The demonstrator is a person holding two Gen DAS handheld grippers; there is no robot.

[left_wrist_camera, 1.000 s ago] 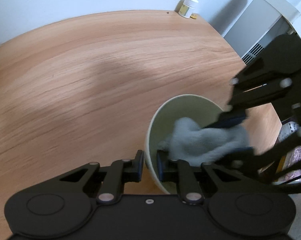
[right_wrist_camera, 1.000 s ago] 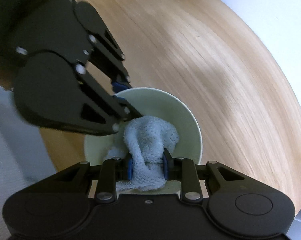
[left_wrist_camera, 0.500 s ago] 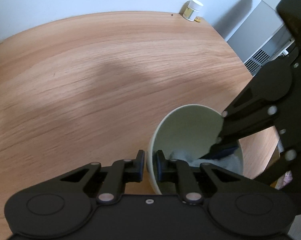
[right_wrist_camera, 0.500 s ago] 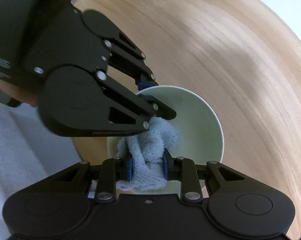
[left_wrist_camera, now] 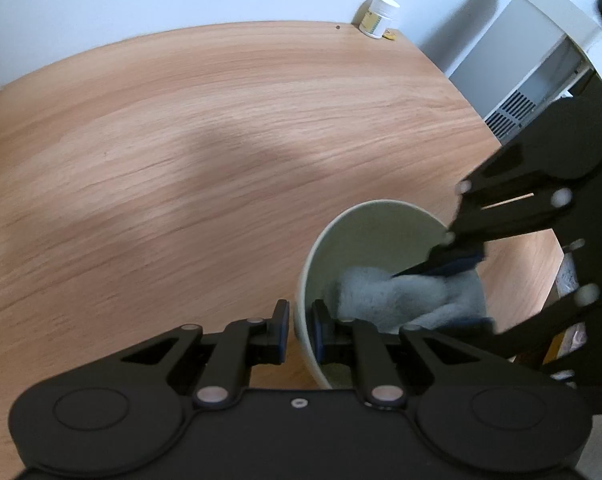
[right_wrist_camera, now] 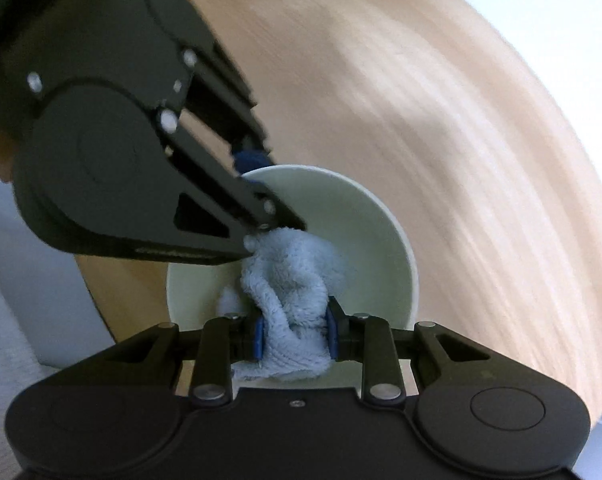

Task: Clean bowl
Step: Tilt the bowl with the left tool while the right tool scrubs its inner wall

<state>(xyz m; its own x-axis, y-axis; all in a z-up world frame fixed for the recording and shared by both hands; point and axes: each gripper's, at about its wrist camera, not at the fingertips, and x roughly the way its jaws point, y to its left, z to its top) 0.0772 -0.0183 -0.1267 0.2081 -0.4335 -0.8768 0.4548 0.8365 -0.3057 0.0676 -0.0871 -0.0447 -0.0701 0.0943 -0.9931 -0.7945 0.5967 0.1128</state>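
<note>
Left gripper (left_wrist_camera: 299, 326) pinches the near rim of the pale green bowl (left_wrist_camera: 365, 232), one pad outside the wall and one inside, steadying it on the wooden table (left_wrist_camera: 181, 140) near the table's right edge. Right gripper (right_wrist_camera: 295, 334) points down into the bowl with its blue pads clamped on a bunched light blue terry cloth (right_wrist_camera: 293, 280), which rests against the near inner wall and floor. Judging from this, wiping is under way rather than finished: the cloth is inside and in contact, while the far inner wall stands bare. That wall looks free of visible dirt, though blur hides fine marks. Left to do, most likely, are sweeping the remaining inner surface, lifting the cloth out and letting go of the rim. A small white jar (left_wrist_camera: 379, 16) stands far off by the wall.
</note>
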